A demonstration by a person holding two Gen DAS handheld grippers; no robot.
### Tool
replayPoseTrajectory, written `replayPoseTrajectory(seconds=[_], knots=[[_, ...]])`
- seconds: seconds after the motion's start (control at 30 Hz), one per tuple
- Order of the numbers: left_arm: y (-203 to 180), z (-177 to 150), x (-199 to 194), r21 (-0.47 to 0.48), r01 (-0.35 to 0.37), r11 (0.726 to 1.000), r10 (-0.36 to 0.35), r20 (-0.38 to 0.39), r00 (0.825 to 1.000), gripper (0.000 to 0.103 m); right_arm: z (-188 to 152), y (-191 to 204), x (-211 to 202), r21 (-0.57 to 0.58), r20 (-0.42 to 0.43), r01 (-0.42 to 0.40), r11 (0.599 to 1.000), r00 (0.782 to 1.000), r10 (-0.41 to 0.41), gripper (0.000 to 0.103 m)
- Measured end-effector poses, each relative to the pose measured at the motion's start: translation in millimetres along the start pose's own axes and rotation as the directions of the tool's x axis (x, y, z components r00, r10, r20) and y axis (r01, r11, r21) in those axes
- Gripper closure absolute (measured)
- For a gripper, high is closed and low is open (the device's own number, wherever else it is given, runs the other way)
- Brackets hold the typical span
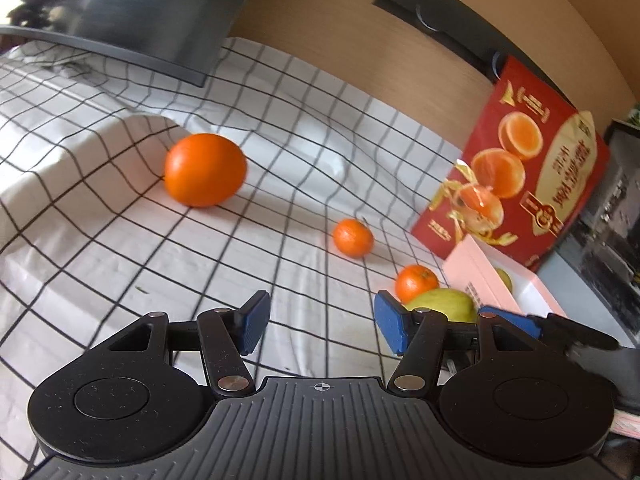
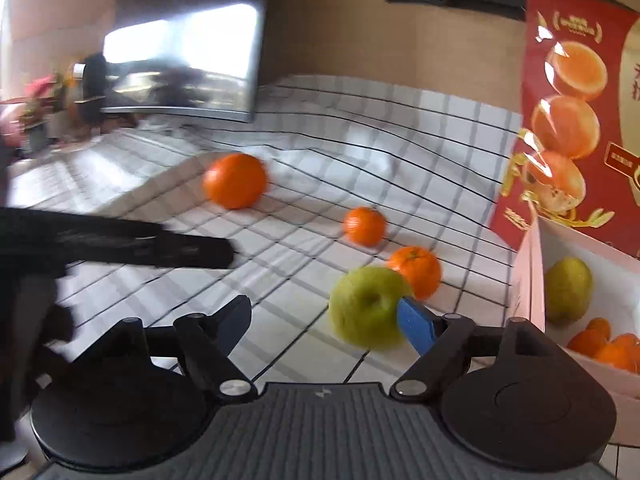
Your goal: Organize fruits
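Observation:
A large orange [image 1: 205, 169] [image 2: 235, 180], two small mandarins [image 1: 353, 237] [image 1: 416, 282] [image 2: 364, 225] [image 2: 416, 270] and a green apple [image 2: 366, 312] [image 1: 442, 306] lie on the checked cloth. A pink box [image 2: 528, 276] [image 1: 480, 276] at the right holds a green fruit [image 2: 568, 290] and several mandarins [image 2: 604, 344]. My left gripper [image 1: 322, 326] is open and empty, low over the cloth. My right gripper [image 2: 326, 324] is open, with its right pad against the apple's side.
A red orange carton [image 1: 516, 184] [image 2: 576, 120] stands behind the pink box. A dark monitor [image 1: 152, 12] [image 2: 184, 60] stands at the back left. The cloth [image 1: 120, 240] has a raised fold at the left. The other gripper [image 2: 120, 244] reaches in from the left.

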State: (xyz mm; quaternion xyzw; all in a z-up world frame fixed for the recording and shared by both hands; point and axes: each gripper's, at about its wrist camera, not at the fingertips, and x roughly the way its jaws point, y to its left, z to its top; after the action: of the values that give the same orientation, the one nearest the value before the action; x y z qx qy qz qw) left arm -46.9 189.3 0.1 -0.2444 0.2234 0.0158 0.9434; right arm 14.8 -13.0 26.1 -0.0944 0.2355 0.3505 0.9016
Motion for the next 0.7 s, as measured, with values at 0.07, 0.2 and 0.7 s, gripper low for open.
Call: replayPoseTrajectory(seconds=[0.07,0.2,0.7], knots=[[6.1,0.8,-1.7,-0.017,0.005,1.000,-0.005,-0.001,1.000,0.040,6.3,-1.2,14.8,0.008,0.007,0.075,0.997,0.997,-0.075,0.013],[15.5,-1.1,-3.4,-0.030,0.019,0.999,-0.019,-0.007,1.000,0.040,10.4,-6.5,47.2,-0.029,-0.042,0.191,0.981,0.981,-0.192,0.014],[13.1,-8.1,-8.7,0.024,0.003,1.000,-0.003,0.001,1.000,0.040,-2.5,-16.9,18.5,-0.075,-0.006,0.162,0.984,0.987,-0.162,0.043]])
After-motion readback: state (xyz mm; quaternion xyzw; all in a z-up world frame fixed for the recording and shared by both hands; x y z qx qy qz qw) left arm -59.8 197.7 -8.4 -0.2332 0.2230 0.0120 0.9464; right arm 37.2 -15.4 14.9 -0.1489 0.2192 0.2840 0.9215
